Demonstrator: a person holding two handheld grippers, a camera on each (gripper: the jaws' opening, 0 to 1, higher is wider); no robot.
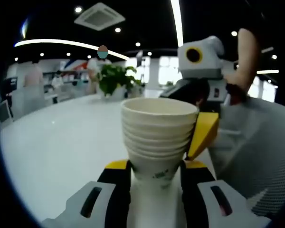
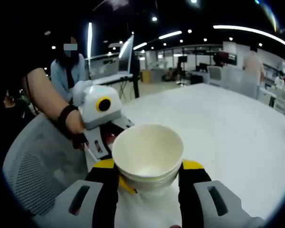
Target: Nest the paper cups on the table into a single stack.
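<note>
The stack of paper cups (image 1: 157, 137) stands upright on the white tabletop (image 1: 57, 147), its base clamped between the left gripper (image 1: 156, 178) fingers. That view shows the nested rims from the side — the right gripper view looks down into the top cup's mouth, the stack (image 2: 148, 159) held between the right gripper (image 2: 149, 183) fingers too. The right gripper's yellow finger (image 1: 203, 133) touches the stack's side. A potted plant (image 1: 115, 80) stands well behind.

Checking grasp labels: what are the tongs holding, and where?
Both tongs grip the stack of paper cups: left tongs at its lower body, right tongs just below the rim.
</note>
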